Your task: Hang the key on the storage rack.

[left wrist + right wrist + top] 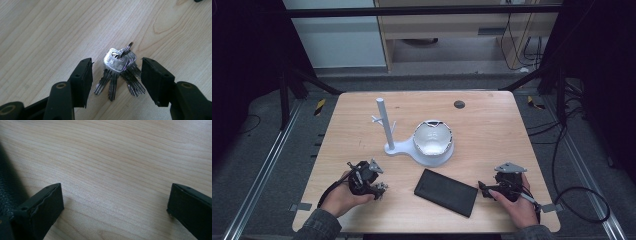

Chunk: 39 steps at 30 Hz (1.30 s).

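Left gripper view puts the bunch of keys [119,72] flat on the wooden counter [50,30], right between the two black jaws of the left tool [117,75]. The jaws are spread apart and nothing is pinched yet; the keys are not touched by either one. The ring of the bunch points away from the tool, and the key blades point back toward it.

So the keys are not picked up yet. The reaching part looks done, and the squeezing and lifting seem left to do.

On the other side, the right tool [113,202] is also held wide open over bare wood, with nothing between its jaws. A black wallet [8,187] lies just beside its left jaw.

Farther out from both tools, a white stand with a post and small pegs [384,125] is seen in the high view, with a white bowl [432,139] on its base. No keys are hung there.
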Each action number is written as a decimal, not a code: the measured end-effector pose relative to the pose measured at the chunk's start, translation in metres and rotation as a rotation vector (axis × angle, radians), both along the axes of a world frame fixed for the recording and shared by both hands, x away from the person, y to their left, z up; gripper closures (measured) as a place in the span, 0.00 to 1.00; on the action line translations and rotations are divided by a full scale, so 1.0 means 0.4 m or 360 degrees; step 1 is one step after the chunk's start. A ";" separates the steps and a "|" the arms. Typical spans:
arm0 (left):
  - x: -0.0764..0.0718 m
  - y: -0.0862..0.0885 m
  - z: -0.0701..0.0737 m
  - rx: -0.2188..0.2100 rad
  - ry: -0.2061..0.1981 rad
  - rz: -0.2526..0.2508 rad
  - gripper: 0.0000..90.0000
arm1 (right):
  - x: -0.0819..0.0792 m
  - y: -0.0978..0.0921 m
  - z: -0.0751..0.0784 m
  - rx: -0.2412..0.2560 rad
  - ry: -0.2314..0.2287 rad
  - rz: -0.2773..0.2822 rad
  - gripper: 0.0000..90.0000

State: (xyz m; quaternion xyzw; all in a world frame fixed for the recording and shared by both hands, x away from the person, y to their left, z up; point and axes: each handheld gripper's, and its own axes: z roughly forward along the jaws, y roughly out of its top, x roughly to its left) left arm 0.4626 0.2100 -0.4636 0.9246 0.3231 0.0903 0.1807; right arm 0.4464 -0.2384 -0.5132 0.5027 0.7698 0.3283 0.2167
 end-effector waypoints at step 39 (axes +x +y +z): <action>-0.026 -0.022 -0.011 0.0101 -0.0009 0.0041 0.74 | -0.006 0.004 0.000 -0.0005 -0.0001 0.0015 0.01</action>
